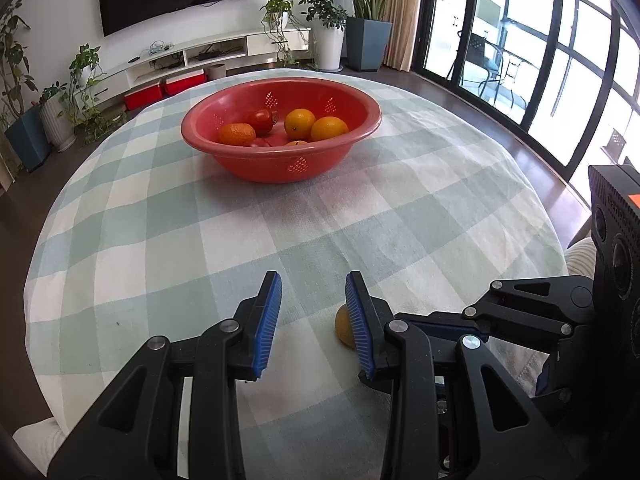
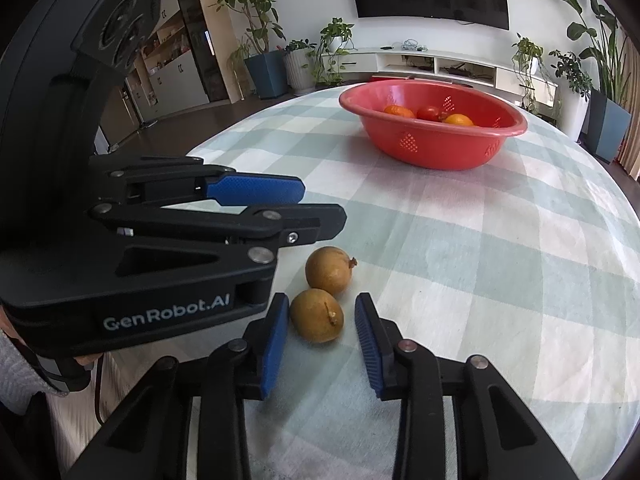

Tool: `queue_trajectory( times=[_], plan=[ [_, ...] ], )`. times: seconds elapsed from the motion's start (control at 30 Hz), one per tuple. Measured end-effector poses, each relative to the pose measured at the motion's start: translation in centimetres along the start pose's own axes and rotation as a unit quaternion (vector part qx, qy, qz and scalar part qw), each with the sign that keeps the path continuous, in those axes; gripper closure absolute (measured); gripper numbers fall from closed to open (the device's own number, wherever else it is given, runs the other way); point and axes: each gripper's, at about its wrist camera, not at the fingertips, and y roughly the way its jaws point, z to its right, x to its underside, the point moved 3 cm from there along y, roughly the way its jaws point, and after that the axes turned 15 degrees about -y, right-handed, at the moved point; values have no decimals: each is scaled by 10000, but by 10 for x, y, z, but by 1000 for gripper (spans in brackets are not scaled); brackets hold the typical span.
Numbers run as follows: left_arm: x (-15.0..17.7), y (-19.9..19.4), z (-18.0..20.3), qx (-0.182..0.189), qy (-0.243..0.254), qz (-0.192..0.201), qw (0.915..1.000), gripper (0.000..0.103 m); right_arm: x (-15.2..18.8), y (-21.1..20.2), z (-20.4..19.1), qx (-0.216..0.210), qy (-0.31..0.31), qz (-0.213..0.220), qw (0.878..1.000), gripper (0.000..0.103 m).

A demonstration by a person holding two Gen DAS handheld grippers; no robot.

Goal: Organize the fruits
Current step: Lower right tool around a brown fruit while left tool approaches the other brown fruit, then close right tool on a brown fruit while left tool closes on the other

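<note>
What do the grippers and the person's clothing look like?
Both the left gripper and right gripper have black linkage frames, silver pivot pins and ribbed blue pads. The left one carries white GenRobot.AI lettering; the right one bears an orange sticker. A grey knit sleeve shows.

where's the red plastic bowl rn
In both wrist views the red plastic bowl sits far across the checked tablecloth, holding oranges and tomatoes.
</note>
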Motion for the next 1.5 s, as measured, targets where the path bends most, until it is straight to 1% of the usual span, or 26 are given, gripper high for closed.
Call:
queue_trajectory(
  times=[0.07,0.2,0.4,0.5,0.67,1.1,1.3,1.5],
  plan=[
    [1,0,-1,12,-21,-12,10000,71,0,0,-2,-34,-37,-9,10000,73],
    [2,0,-2,61,-32,-25,10000,71,1,-1,-2,-38,-60,-15,10000,73],
    [4,-4,-1,229,-42,-65,9997,71,4,-7,2,48,3,18,10000,73],
    [6,-6,0,350,-51,-116,9993,71,7,-10,5,135,41,23,9999,73],
    [9,-5,6,447,13,-211,9988,71,10,-14,9,214,73,18,9997,73],
    [20,10,15,407,193,-506,9977,71,15,-18,13,417,45,-14,9991,73],
    [23,15,16,352,239,-531,9977,71,16,-18,15,451,64,-18,9990,73],
    [26,19,16,388,208,-590,9973,72,17,-17,17,474,106,-23,9988,73]
  ],
)
